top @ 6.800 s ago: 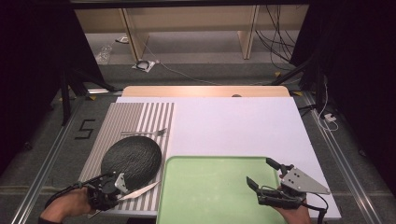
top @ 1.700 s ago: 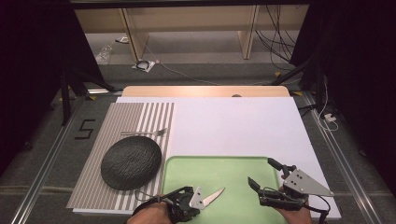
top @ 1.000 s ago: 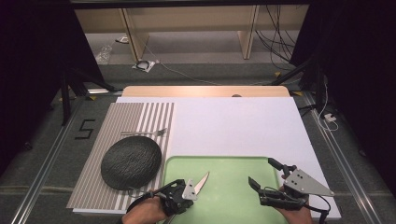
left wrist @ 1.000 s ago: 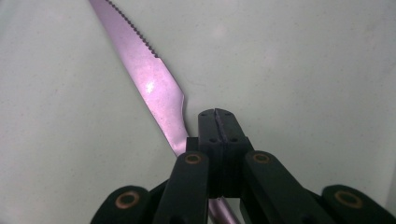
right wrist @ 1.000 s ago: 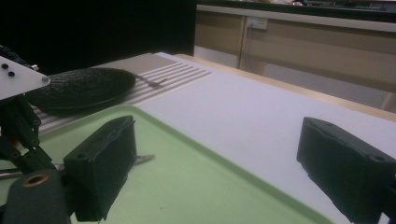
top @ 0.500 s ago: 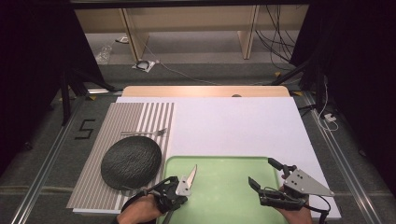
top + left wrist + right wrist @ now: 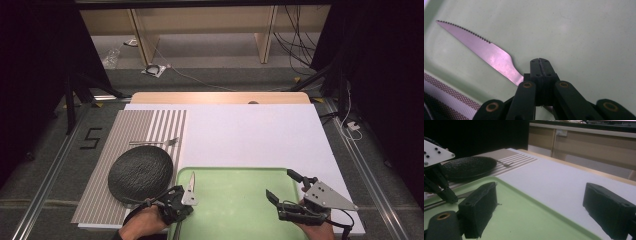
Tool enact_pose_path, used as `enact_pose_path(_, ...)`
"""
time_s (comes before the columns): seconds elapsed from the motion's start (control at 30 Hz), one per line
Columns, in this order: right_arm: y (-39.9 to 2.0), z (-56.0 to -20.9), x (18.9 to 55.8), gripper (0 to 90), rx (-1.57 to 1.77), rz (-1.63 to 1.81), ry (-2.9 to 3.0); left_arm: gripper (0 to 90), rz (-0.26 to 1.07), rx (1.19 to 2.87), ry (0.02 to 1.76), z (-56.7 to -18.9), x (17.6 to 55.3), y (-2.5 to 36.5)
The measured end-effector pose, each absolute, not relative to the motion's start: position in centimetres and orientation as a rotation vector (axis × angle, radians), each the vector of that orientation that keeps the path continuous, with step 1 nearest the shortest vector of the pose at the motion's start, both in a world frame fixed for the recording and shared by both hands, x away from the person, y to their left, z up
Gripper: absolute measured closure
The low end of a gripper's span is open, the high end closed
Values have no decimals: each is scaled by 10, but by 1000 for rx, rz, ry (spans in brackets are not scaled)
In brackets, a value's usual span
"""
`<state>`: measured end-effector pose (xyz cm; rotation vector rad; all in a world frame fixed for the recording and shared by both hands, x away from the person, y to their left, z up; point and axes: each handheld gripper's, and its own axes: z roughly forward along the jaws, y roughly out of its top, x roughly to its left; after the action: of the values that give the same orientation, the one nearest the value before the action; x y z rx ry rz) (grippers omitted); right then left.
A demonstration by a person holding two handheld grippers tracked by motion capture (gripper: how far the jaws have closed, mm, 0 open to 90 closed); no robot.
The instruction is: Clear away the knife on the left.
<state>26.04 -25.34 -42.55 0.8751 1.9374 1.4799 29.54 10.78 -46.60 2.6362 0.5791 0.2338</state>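
Knife (image 7: pixel 486 53): pinched at the handle by left gripper (image 7: pixel 539 62), blade over green tray (image 7: pixel 240 210). Right gripper (image 7: pixel 282 192): fingers spread, nothing between. Black plate (image 7: pixel 141 172) beside tray.

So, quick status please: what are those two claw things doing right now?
Left gripper shut on knife, blade over green tray. Right gripper open, holding nothing, over the tray. Tray bare under the blade, nothing in the way.
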Motion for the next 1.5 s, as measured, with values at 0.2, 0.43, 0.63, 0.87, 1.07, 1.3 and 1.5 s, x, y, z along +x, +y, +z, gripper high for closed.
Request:
enact_pose_path(0.2, -254, -425, 260, 129, 877, 1481, 1938, 896, 240, 2654, 595, -465, 298, 113)
enact_pose_path(0.43, -254, -425, 260, 129, 877, 1480, 1940, 896, 229, 2658, 607, -465, 300, 118)
enact_pose_path(0.63, -254, -425, 260, 129, 878, 1480, 1941, 894, 229, 2662, 605, -465, 301, 119)
enact_pose_path(0.87, -254, -425, 260, 129, 878, 1480, 1940, 810, 228, 2644, 602, -461, 302, 120)
enact_pose_path(1.07, -253, -426, 261, 129, 877, 1482, 1938, 604, 226, 2585, 641, -451, 305, 125)
enact_pose_path(1.3, -253, -426, 261, 129, 877, 1483, 1938, 388, 289, 2558, 713, -444, 311, 132)
enact_pose_path(1.5, -254, -426, 261, 129, 874, 1482, 1938, 271, 346, 2508, 758, -438, 316, 138)
